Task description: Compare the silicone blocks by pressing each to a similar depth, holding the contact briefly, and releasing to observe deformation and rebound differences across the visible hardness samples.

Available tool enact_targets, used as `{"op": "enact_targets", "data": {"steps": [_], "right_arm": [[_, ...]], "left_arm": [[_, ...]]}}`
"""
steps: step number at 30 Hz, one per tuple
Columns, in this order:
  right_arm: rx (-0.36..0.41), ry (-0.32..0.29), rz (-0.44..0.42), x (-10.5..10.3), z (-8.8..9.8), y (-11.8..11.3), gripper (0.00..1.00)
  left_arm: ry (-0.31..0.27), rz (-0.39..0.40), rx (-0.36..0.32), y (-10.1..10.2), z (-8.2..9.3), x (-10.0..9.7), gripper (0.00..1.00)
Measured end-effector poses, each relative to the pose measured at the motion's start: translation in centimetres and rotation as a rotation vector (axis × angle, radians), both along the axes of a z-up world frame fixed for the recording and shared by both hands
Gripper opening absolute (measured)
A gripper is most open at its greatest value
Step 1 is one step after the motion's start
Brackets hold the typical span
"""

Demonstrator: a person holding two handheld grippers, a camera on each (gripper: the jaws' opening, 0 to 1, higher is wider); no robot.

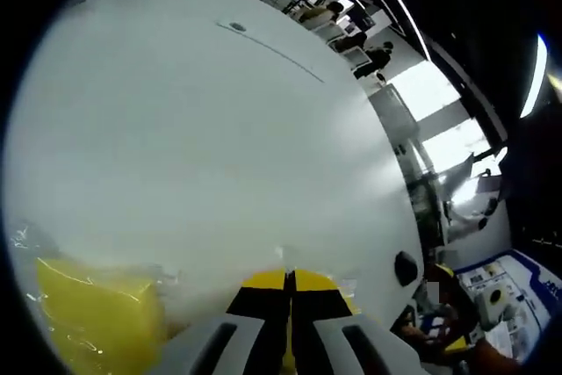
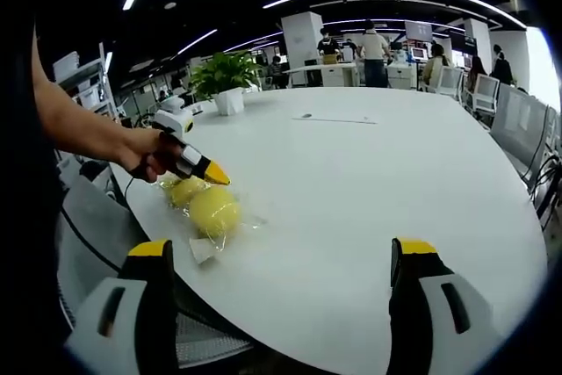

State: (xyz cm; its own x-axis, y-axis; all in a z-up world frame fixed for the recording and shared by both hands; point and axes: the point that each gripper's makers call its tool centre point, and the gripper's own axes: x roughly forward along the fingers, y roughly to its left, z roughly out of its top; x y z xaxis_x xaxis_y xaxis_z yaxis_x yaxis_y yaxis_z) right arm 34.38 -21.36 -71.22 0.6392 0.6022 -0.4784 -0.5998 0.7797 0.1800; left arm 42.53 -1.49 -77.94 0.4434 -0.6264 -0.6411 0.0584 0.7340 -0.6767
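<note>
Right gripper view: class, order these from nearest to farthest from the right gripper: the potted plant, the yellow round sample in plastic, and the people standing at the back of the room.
1. Yellow round sample, on the white table, left of the right gripper.
2. Potted plant, at the table's far left edge.
3. Standing people, beyond the table.
</note>
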Motion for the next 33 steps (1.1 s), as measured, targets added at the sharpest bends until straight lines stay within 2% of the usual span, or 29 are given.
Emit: {"op": "enact_targets", "data": {"steps": [7,13,19,20,22,24,26,33], "right_arm": [[0.004,-0.008,0.004,0.1,0.2,0.3,0.96],[0.009,-0.015,0.004,0.1,0.4,0.4,0.96],[0.012,-0.022,0.006,0.0,0.7,0.5,0.96],[0.012,-0.023,0.007,0.0,0.7,0.5,0.96],[0.012,-0.026,0.008,0.0,0.9,0.4,0.96],[0.017,-0.030,0.008,0.1,1.1,0.5,0.96],[0.021,-0.033,0.011,0.2,1.3,0.6,0.96],[0.042,-0.064,0.033,1.2,3.1,1.8,0.96]], "left_arm": [[-0.042,-0.006,-0.061,-1.5,2.5,0.3,0.00],[-0.111,-0.041,-0.096,-2.9,5.3,0.7,0.00],[-0.201,-0.090,-0.108,-3.5,7.4,1.1,0.00],[-0.232,-0.104,-0.100,-3.5,7.9,1.3,0.00],[-0.250,-0.112,-0.115,-3.7,8.7,1.3,0.00],[-0.308,-0.155,-0.108,-4.0,10.1,1.4,0.00],[-0.337,-0.181,-0.098,-4.0,10.9,1.6,0.00],[-0.456,-0.254,-0.085,-4.2,14.3,1.9,0.00]]}}
